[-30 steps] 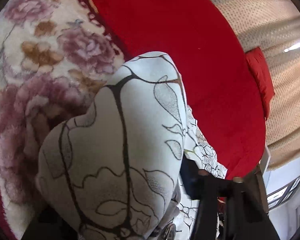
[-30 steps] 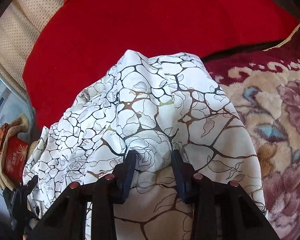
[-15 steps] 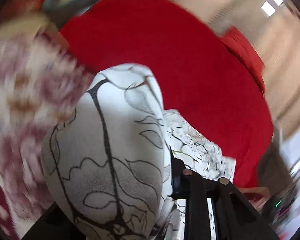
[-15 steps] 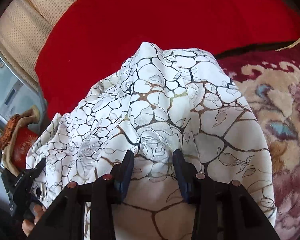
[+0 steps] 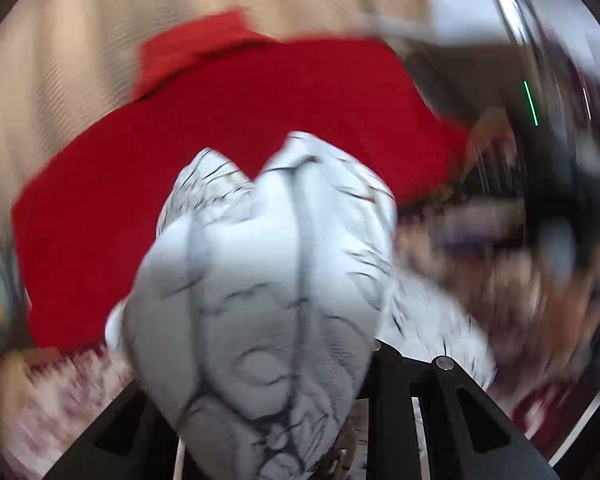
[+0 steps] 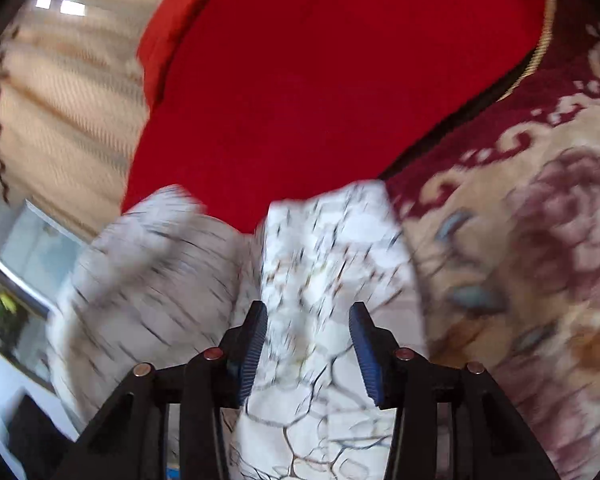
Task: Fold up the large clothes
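Both wrist views are smeared by motion, so fine detail is poor. The white garment (image 6: 332,280), printed with dark branching lines and leaf outlines, lies bunched in front of both cameras, over the near edge of the red cloth (image 6: 320,80) and partly over the flowered rug (image 6: 540,248). In the right wrist view the right gripper (image 6: 308,344) points down at the garment; its jaws have just been opening, the blue ribbed pads (image 6: 256,344) stand clearly apart, and a fold of the white fabric runs up between them without either pad visibly pressing on it. A second lump of the same garment rises to the left of that fold, strongly blurred. In the left wrist view the left gripper (image 5: 260,420) carries a large wad of the garment (image 5: 268,288), which fills the lower middle of the picture and hides the left finger almost entirely; only the black frame of the right finger (image 5: 392,384) shows beside the fabric. The wad bulges forward from between the fingers and looks clamped there, the jaws drawn narrow on it, though the pads themselves are covered. Behind the wad the red cloth spreads wide, with a beige textured surface (image 5: 80,60) beyond it; the right side of that view is an unreadable blur.
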Motion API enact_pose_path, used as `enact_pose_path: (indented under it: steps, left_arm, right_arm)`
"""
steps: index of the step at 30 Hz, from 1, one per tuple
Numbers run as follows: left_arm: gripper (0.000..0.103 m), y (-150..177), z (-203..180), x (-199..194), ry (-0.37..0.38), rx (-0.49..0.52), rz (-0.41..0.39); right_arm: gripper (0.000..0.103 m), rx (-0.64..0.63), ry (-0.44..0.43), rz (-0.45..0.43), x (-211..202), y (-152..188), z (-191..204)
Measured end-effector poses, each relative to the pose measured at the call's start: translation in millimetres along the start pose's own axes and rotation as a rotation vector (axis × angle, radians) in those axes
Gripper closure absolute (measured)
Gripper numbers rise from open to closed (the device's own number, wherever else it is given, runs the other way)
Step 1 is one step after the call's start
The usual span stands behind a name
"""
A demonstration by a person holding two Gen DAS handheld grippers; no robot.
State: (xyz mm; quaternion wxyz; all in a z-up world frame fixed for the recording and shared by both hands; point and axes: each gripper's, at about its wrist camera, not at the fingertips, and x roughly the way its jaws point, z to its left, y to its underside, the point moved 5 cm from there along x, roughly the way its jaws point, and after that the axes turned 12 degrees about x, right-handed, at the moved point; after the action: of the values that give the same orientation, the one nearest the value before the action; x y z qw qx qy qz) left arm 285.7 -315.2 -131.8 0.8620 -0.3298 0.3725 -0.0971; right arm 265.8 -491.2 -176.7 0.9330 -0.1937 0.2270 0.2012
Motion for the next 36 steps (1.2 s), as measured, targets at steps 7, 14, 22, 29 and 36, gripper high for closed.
enact_pose_path:
  steps: [7, 14, 22, 29, 36]
  left_arm:
    - [0.057, 12, -52, 21, 0.053, 0.115, 0.082]
    - [0.049, 22, -56, 10, 0.112, 0.141, 0.006]
    - [0.048, 34, -46, -16, 0.225, 0.117, -0.081]
    - [0.045, 50, 4, -84, 0.471, 0.028, -0.261]
    - [0.035, 89, 116, -46, 0.416, -0.366, -0.225]
  right_arm:
    - [0.024, 0.217, -0.103, 0.113, -2, -30, -36]
    - [0.017, 0.087, -0.093, 0.330, 50, -1, 0]
    - [0.064, -0.143, 0.018, 0.219, 78, 14, 35]
    - [0.088, -0.224, 0.070, 0.187, 72, 14, 35]
    - [0.088, -0.198, 0.131, 0.221, 89, 20, 18]
